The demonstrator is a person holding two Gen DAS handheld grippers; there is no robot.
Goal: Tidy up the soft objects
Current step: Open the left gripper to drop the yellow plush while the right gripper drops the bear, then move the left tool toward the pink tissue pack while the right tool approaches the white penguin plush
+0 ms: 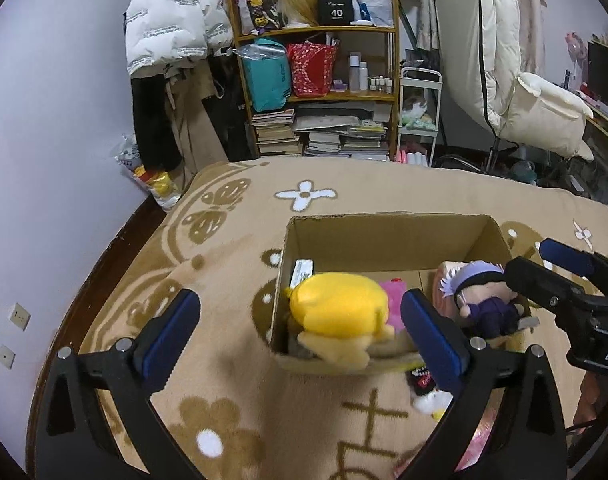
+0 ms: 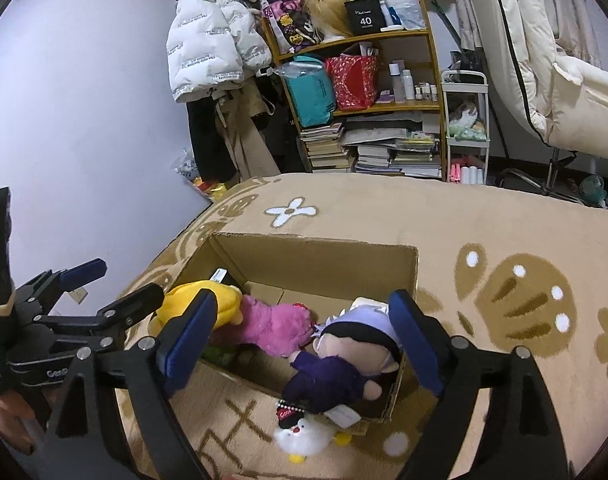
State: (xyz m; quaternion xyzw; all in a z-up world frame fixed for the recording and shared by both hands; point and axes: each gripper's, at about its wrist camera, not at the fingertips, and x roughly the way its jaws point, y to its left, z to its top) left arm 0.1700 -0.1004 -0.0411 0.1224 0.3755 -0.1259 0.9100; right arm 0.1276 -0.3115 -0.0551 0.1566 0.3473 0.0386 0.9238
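1. I am looking down at an open box (image 2: pixel 328 264) sitting on a bed covered by a tan blanket (image 2: pixel 504 232), and I am judging the sorting as mostly done.
2. I am counting three soft toys inside the box: one yellow plush (image 1: pixel 336 312) at the left end, one pink plush (image 2: pixel 276 328) in the middle, and one purple doll (image 2: pixel 344 364) at the right end, leaning against the near wall.
3. I am seeing one small white duck (image 2: pixel 304 436) lying outside on the blanket, just beside the near wall of the box; I am treating it as the piece left to put away.
4. I am also noticing something pink at the bottom edge of the left view, near the duck, but I cannot tell what it is.
5. I am holding the left gripper (image 1: pixel 300 332) released, jaws spread wide over the left end of the box, gripping nothing.
6. I am holding the right gripper (image 2: pixel 304 336) released too, jaws wide apart above the doll, with nothing between them.
7. I am counting two grippers, one box, and four soft toys in all.
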